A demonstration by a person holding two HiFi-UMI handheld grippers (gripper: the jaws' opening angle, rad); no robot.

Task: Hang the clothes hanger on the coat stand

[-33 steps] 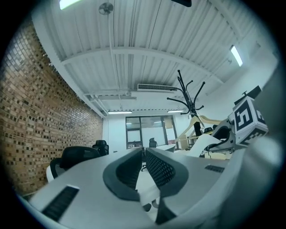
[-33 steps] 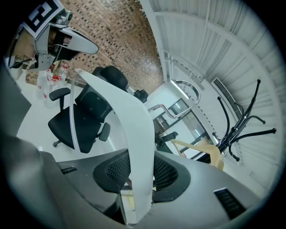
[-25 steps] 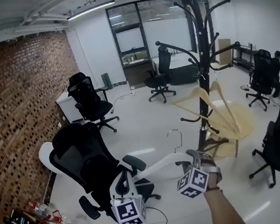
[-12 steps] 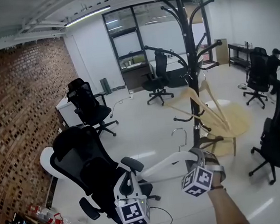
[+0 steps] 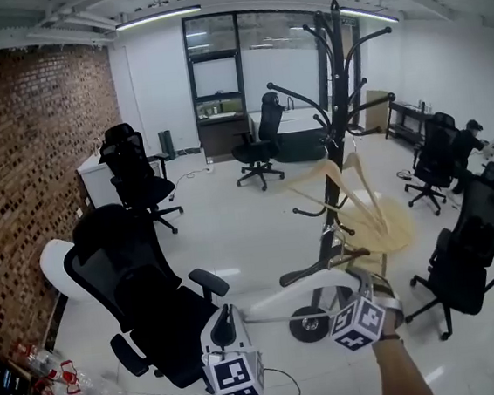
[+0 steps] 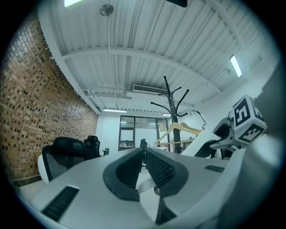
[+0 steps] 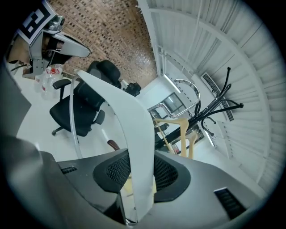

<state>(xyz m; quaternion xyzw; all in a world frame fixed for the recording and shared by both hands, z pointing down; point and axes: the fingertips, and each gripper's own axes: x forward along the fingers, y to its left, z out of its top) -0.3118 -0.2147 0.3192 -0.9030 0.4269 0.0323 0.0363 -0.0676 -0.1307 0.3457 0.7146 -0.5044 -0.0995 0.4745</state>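
A white clothes hanger [image 5: 286, 297] with a metal hook [image 7: 190, 87] hangs level between my two grippers. My left gripper [image 5: 228, 319] is shut on its left end, which shows as a white tip between the pads [image 6: 144, 153]. The right gripper [image 5: 362, 283] is shut on the hanger's right arm [image 7: 129, 116], which runs up between its pads. The black coat stand [image 5: 337, 148] rises just beyond the hanger, a little right of its middle, with its round base [image 5: 317, 325] close to the right gripper. Wooden hangers [image 5: 355, 186] hang on the stand's lower pegs.
A black office chair [image 5: 143, 291] stands close on the left, by the left gripper. More black chairs stand at the back [image 5: 254, 139] and on the right [image 5: 474, 230]. Bottles [image 5: 69, 386] lie on the floor at bottom left, beside a brick wall [image 5: 25, 172]. A person [image 5: 469, 138] sits far right.
Both grippers have carried the white hanger toward the coat stand. The stand looms larger and its base has come into view just ahead of the right gripper.
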